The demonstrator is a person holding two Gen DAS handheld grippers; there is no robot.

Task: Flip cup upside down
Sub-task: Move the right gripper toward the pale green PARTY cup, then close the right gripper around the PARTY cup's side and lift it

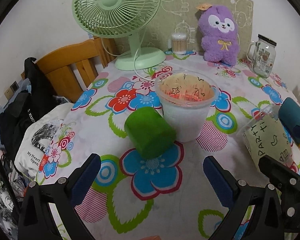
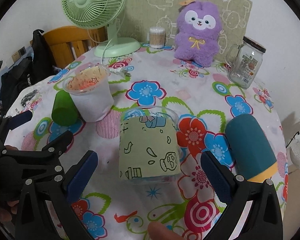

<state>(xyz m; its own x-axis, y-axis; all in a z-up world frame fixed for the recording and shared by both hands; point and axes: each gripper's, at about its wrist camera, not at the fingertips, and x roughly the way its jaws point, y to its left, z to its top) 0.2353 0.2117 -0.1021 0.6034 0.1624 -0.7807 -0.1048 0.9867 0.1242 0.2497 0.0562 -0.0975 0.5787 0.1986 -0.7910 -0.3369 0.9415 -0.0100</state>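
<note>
while both grippers are hovering low over the near edge of the table [image 2: 190,74], the task's cups are sitting apart on the flowered cloth. the left gripper [image 1: 152,172] is holding its blue-padded jaws wide apart and is gripping nothing; a green cup [image 1: 150,133] is lying on its side just beyond the gap, its far side touching a white cup [image 1: 185,116]. the white cup is standing upright, mouth up, with an orange star-printed lining showing inside. the right gripper [image 2: 149,171] is likewise standing wide open and empty, and a clear cup with a pale green party sleeve [image 2: 149,146] is sitting between its fingers without either pad touching it; whether its mouth is facing up or down cannot be told. a dark teal cup [image 2: 250,146] with a yellow end is lying on its side just right of the right gripper's right finger. in the right wrist view the left gripper is showing at the far left, near the green cup. along the far edge, from left to right, a green desk fan [image 1: 120,20], a tub of cotton swabs [image 1: 179,43], a purple plush toy [image 1: 220,34] and a glass handled jar [image 1: 263,56] are standing. a wooden chair [image 1: 70,68] with a black bag [image 1: 30,92] is showing beyond the table's left side.
</note>
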